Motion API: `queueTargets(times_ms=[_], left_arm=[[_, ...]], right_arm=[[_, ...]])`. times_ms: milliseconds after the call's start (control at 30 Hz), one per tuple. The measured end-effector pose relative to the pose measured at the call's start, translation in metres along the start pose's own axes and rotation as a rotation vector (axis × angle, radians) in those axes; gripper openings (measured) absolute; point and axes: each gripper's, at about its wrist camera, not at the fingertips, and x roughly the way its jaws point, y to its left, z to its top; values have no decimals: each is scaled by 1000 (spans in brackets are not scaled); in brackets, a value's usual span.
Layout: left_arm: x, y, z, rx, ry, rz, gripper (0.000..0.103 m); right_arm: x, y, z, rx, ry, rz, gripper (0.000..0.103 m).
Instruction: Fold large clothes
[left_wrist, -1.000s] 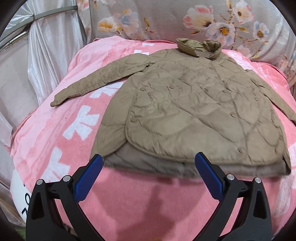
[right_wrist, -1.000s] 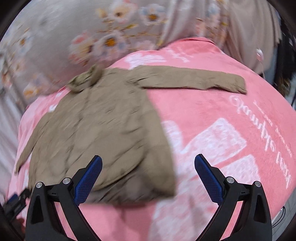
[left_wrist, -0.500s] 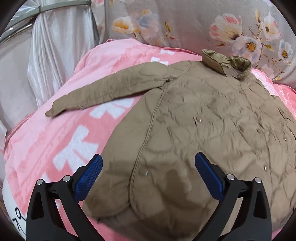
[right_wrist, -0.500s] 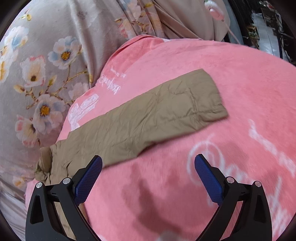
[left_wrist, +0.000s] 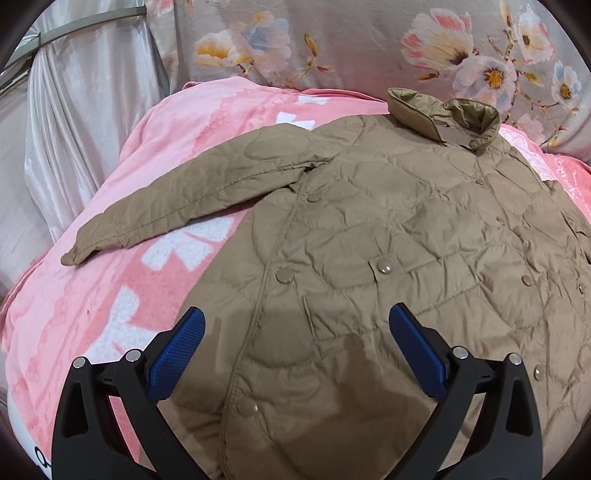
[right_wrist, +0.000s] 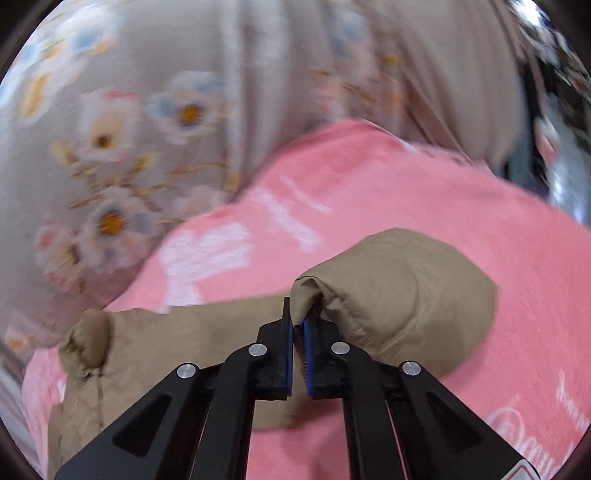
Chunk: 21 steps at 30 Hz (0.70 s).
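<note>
A tan quilted jacket lies flat, front up, on a pink blanket. Its collar points to the far side. One sleeve stretches out to the left. My left gripper is open and empty, hovering over the jacket's lower front. In the right wrist view my right gripper is shut on the cuff of the other sleeve, which bulges up off the blanket. The rest of that sleeve trails to the left.
A grey floral curtain hangs behind the bed, also blurred in the right wrist view. A shiny white drape stands at the left. The blanket falls away at the left edge.
My right gripper moved in to the sleeve end and shut on the cuff, lifting it. My left gripper moved forward over the jacket's body and stayed open.
</note>
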Motion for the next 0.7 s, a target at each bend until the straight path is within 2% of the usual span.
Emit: queueTargets(times_ms=[167, 267, 400, 533, 600, 700], left_arm=[[5, 9, 7, -26, -17, 26, 98], [7, 20, 10, -41, -21, 39, 98], [9, 40, 11, -63, -24, 54, 98], [12, 60, 11, -83, -23, 66, 98], [14, 70, 11, -95, -21, 67, 98], [17, 78, 12, -111, -10, 38, 98]], right_arm=[[-15, 143, -11, -244, -6, 236, 5], [-12, 215, -42, -362, 42, 349, 5], [2, 285, -95, -481, 133, 430, 5], [20, 328, -145, -557, 254, 478, 5], [29, 346, -174, -605, 314, 476, 5], [44, 358, -211, -657, 413, 472, 13]])
